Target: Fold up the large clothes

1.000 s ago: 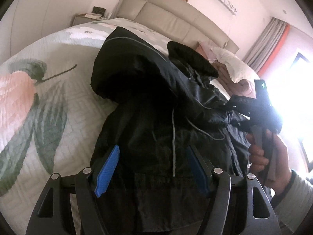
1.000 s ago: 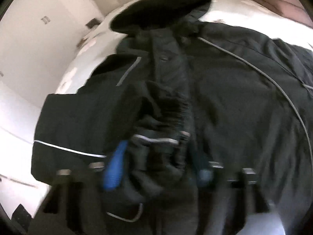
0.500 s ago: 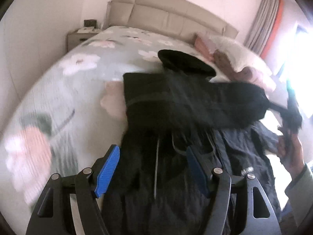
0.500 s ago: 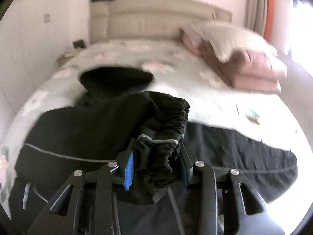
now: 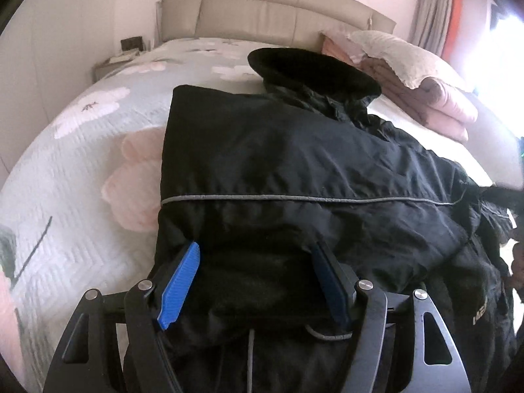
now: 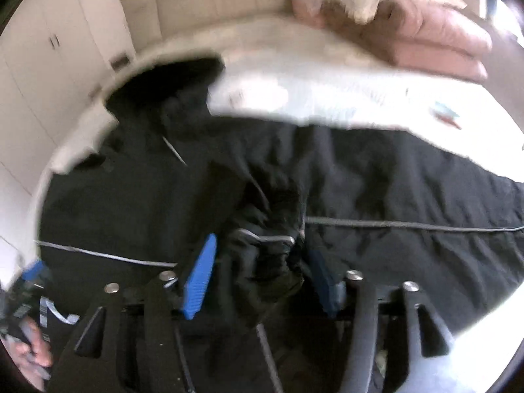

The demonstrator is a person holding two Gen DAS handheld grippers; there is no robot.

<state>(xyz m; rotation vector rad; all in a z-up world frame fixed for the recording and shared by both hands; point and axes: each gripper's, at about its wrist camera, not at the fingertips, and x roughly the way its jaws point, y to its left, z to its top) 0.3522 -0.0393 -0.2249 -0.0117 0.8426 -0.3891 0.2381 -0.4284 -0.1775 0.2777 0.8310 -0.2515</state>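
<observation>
Right wrist view motion-blurred; black jacket [image 5: 294, 163] cut off at lower edge — right gripper's [image 6: 260, 281] hold unclear

We see the black jacket [image 5: 294, 170] covering the near half of the floral bedspread [image 5: 82, 150], its hood [image 5: 311, 68] toward the headboard [image 5: 262, 16]. Bare bedspread lies open to the jacket's left and beyond the hood. Stacked pink blankets [image 5: 435, 98] block the far right side; a nightstand [image 5: 114, 62] stands beside the bed at left.
</observation>
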